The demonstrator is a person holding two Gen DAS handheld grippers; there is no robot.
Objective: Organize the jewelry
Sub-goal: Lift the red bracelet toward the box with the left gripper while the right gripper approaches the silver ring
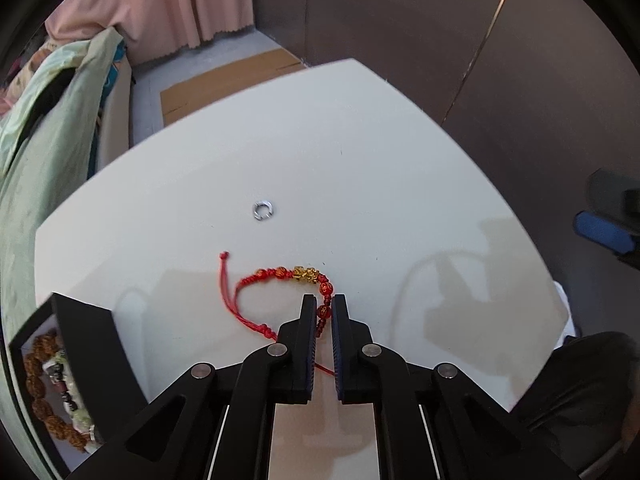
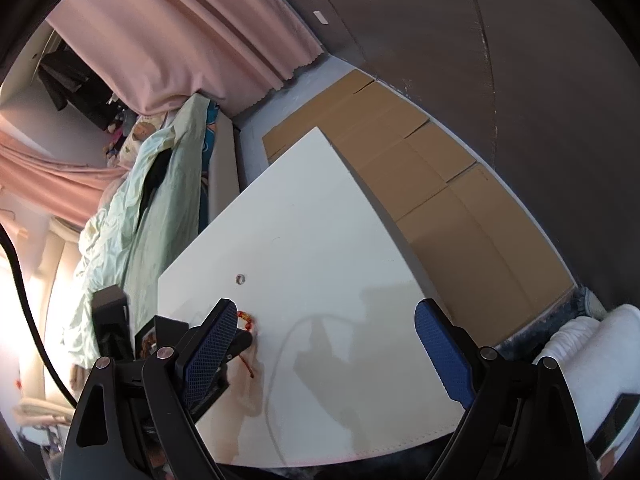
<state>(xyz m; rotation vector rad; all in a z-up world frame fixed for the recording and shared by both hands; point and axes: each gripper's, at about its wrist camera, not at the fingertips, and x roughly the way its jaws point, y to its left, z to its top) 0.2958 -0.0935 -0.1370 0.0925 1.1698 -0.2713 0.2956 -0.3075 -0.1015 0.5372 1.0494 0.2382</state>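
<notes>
A red cord bracelet (image 1: 280,276) with red and gold beads lies on the white table (image 1: 360,152). My left gripper (image 1: 323,302) is shut on the bracelet's beaded right side, at table level. A small silver ring (image 1: 262,211) lies beyond it on the table; it also shows in the right wrist view (image 2: 240,279). A black jewelry box (image 1: 60,376) at the lower left holds brown bead bracelets. My right gripper (image 2: 324,316) is open and empty above the table's near side. The left gripper (image 2: 240,340) with the bracelet (image 2: 247,320) shows beside its left finger.
A bed with a pale green blanket (image 1: 40,160) runs along the table's left. Flattened cardboard (image 2: 420,168) lies on the floor beyond the table. A dark wall (image 1: 440,20) and pink curtain (image 1: 168,4) stand behind. The right gripper's blue pad (image 1: 600,232) shows at the far right.
</notes>
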